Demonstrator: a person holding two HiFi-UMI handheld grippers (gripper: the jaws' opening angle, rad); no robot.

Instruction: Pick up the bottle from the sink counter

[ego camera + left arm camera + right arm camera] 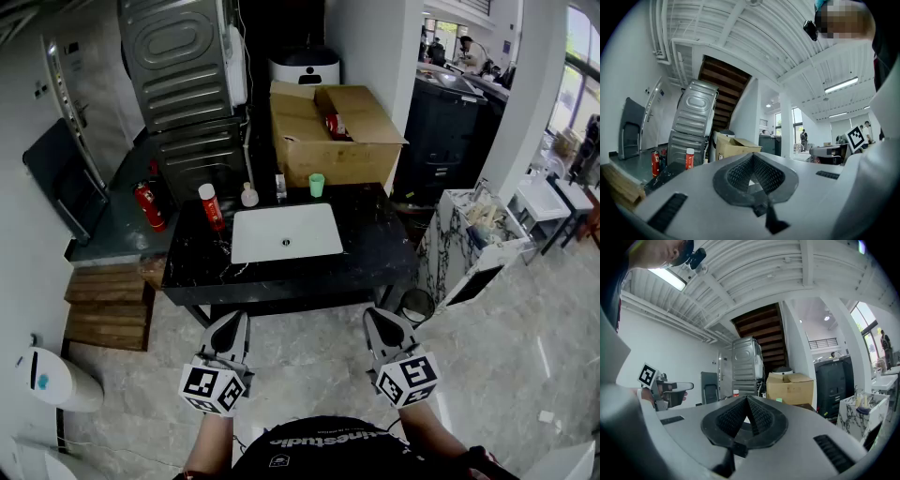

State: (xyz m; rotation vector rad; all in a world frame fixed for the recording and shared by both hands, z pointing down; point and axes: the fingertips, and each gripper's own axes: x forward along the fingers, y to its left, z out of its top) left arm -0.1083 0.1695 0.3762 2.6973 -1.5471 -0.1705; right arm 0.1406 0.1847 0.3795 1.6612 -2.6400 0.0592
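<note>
A red bottle with a white cap [211,206] [689,158] stands upright on the black sink counter [375,253], left of the white basin [285,232]. A small pale bottle [248,195] and a small clear bottle [280,186] stand behind the basin. My left gripper [231,326] [751,158] and right gripper [379,324] [746,400] hang side by side in front of the counter's near edge, well short of the bottles. Both are shut with nothing between the jaws.
A green cup [317,185] [779,400] and an open cardboard box [333,131] [733,147] sit at the counter's back. A red fire extinguisher [148,206] [656,162] stands to the left, by wooden steps [108,305]. A marble-look stand [469,248] is on the right.
</note>
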